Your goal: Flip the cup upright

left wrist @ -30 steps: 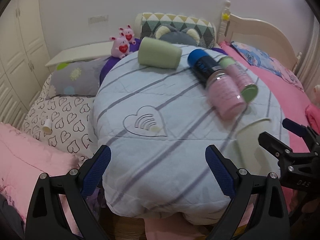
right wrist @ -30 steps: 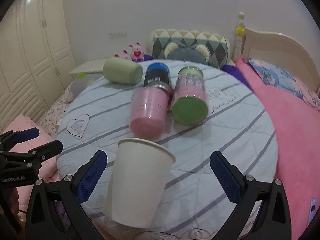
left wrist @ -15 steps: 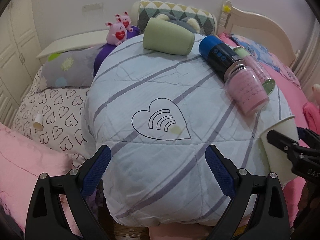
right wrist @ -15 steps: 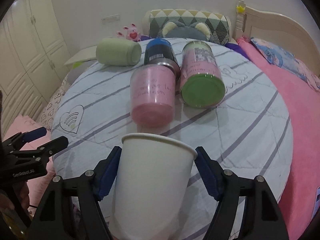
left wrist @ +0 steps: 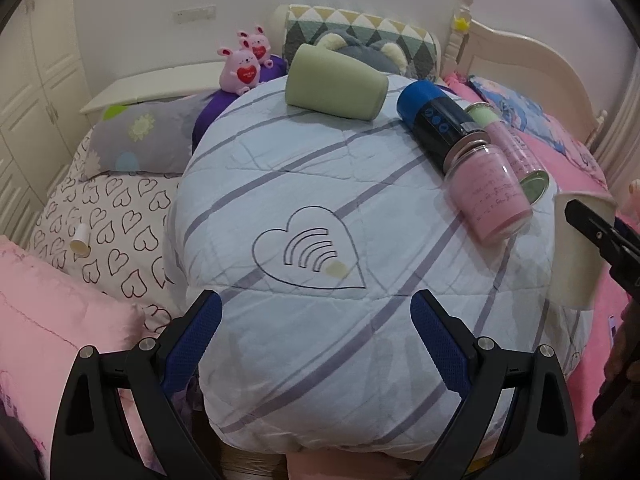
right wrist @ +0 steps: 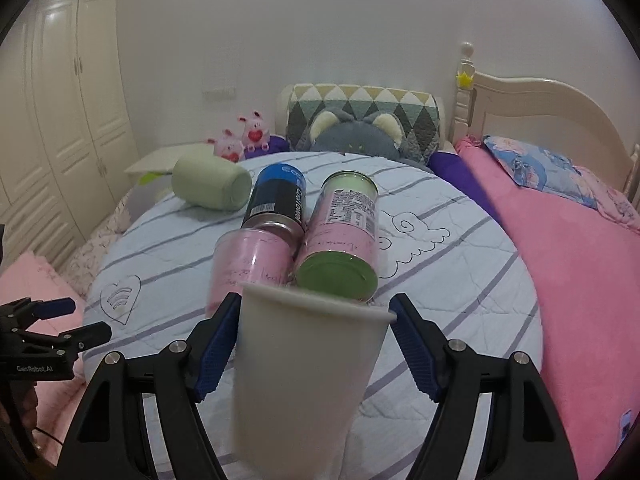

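Right gripper (right wrist: 314, 318) clamps the white paper cup (right wrist: 304, 380) at its rim, mouth facing away over the striped quilt (right wrist: 440, 280); left gripper (left wrist: 316, 320) hangs wide open, holding nothing

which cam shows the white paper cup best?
Right wrist. The white paper cup fills the centre, rim up, between the right gripper fingers. In the left wrist view the cup sits at the right edge, partly hidden by that gripper.

A cream wardrobe (right wrist: 60, 128) lines the plain white wall (right wrist: 320, 32) beside a cream, probably wooden, headboard (right wrist: 552, 116).
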